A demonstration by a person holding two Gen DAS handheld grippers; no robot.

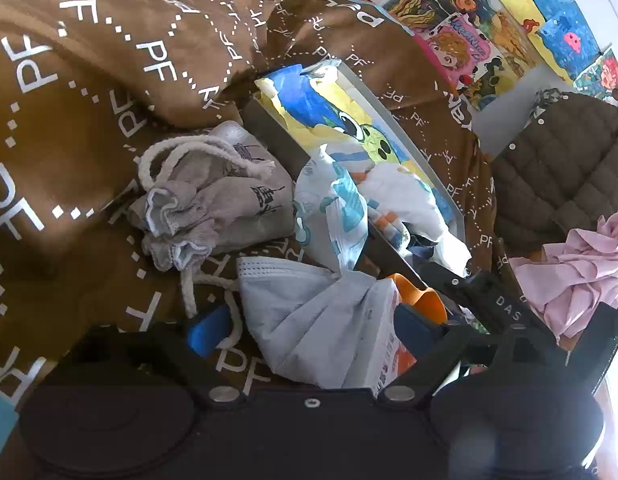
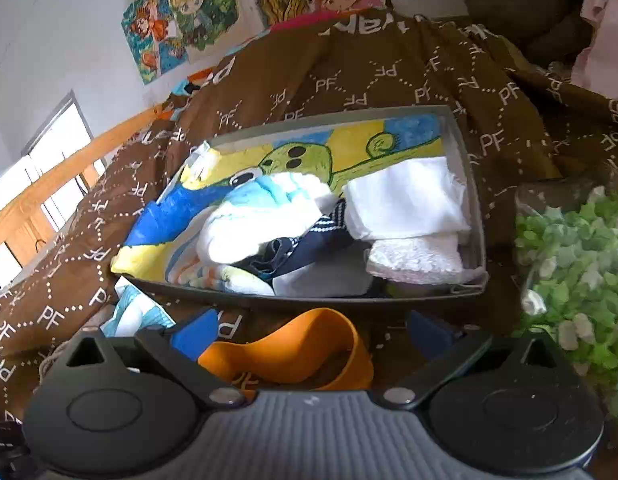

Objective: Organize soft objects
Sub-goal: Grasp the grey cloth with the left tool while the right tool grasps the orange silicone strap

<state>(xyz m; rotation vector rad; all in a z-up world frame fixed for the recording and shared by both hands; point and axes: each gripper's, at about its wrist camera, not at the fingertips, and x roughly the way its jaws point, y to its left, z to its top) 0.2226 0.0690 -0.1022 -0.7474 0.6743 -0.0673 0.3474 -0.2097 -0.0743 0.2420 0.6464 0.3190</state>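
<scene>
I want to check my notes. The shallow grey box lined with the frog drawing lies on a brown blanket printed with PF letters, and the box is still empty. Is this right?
Not quite: the shallow grey box is not empty. The right wrist view shows a folded white cloth, a blue-and-white patterned cloth and a dark navy piece inside it. The rest holds: frog drawing lining, brown PF-printed blanket underneath.

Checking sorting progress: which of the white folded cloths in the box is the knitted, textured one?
The lower white cloth, at the box's near right corner. Its surface is bumpy and knitted; the smooth white cloth lies partly over it.
</scene>
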